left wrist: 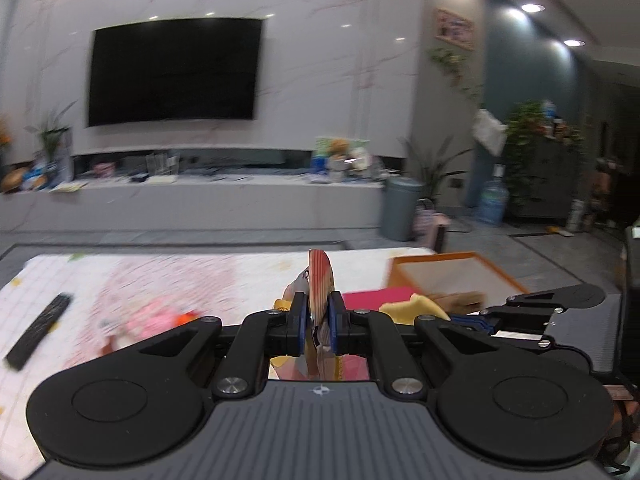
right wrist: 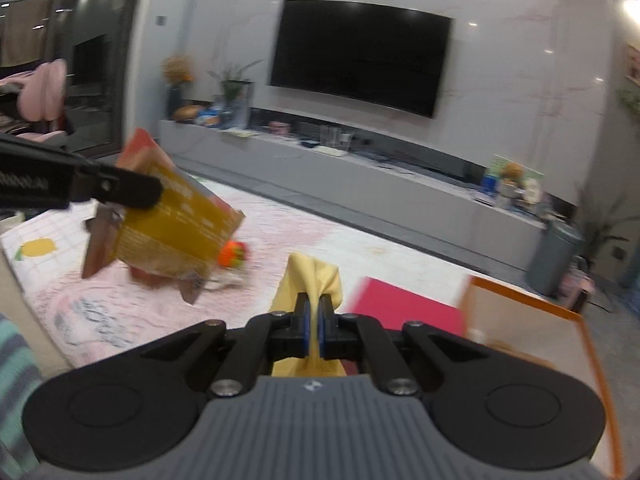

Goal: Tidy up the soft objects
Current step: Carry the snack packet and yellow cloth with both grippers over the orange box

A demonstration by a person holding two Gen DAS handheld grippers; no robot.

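Observation:
My left gripper (left wrist: 319, 314) is shut on a yellow and red snack packet (left wrist: 320, 276), seen edge-on and held above the table. In the right wrist view the same packet (right wrist: 176, 220) hangs from the left gripper's fingers (right wrist: 128, 190) at the left. My right gripper (right wrist: 314, 314) is shut on a yellow cloth (right wrist: 316, 276). The cloth also shows in the left wrist view (left wrist: 416, 307), with the right gripper (left wrist: 480, 322) beside it. An orange-rimmed box (left wrist: 452, 276) stands at the right, also in the right wrist view (right wrist: 528, 300).
The table has a pink and white patterned cover (right wrist: 280, 240). On it lie a remote control (left wrist: 38, 332), a pink soft item (left wrist: 154, 320), an orange toy (right wrist: 234, 254) and a magenta flat item (right wrist: 400, 308). A TV wall and low cabinet stand behind.

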